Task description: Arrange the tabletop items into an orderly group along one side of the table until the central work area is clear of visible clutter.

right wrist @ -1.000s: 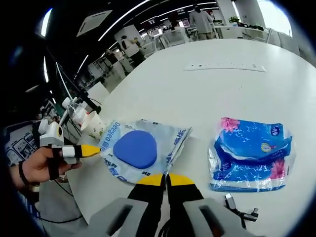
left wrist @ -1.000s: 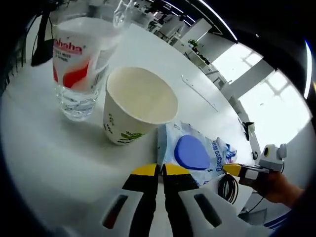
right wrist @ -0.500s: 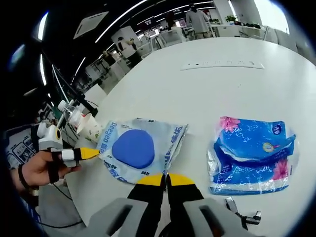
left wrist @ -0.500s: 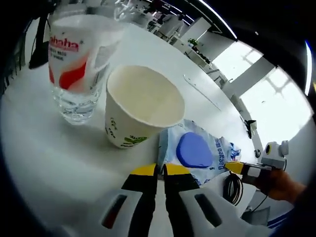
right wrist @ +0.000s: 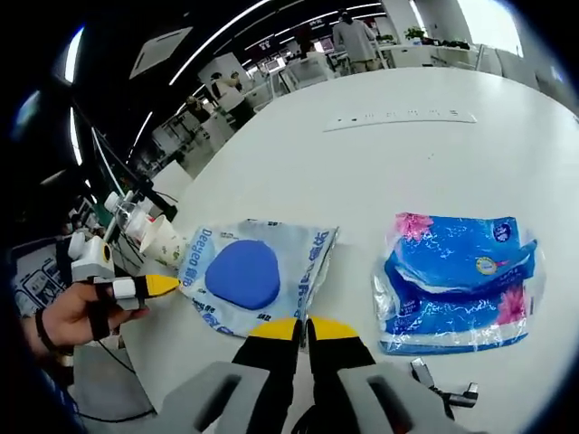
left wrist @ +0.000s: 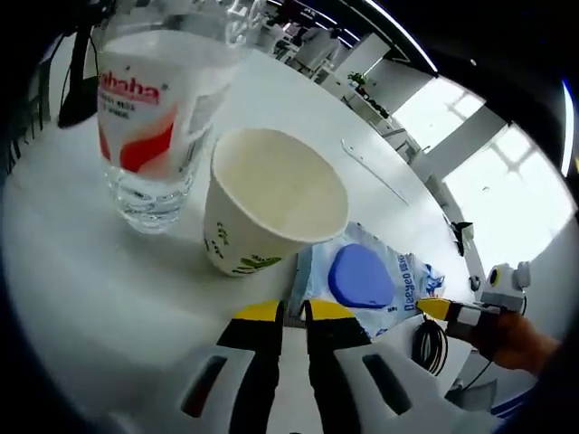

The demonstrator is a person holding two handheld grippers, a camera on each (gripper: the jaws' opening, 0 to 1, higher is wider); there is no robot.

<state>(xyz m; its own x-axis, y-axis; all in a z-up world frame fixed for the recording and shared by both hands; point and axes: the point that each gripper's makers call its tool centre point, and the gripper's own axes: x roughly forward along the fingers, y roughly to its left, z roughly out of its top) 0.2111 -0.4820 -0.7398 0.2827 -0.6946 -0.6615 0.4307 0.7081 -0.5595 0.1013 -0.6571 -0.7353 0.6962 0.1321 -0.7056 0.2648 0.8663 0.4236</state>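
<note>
A wipes packet (left wrist: 362,276) with a blue oval flap lies flat beside a white paper cup (left wrist: 271,194) and a clear bottle (left wrist: 149,117) with a red label. My left gripper (left wrist: 294,312) sits at the packet's near corner, its jaws a narrow gap apart. From the other side, the packet (right wrist: 244,276) has its near corner pinched in my shut right gripper (right wrist: 303,327). The left gripper (right wrist: 161,287) points its yellow tip at the packet's far end. A blue tissue pack (right wrist: 457,280) lies to the right.
A dark cable (right wrist: 443,380) lies at the table edge near the tissue pack, also visible as a coiled cable (left wrist: 423,339). A long white strip (right wrist: 398,116) rests far across the white table. The cup (right wrist: 167,242) and bottle (right wrist: 136,212) stand by the table's left edge.
My left gripper's jaws have parted slightly at the packet's corner. The right gripper stays shut on the opposite corner; both views shifted a little.
</note>
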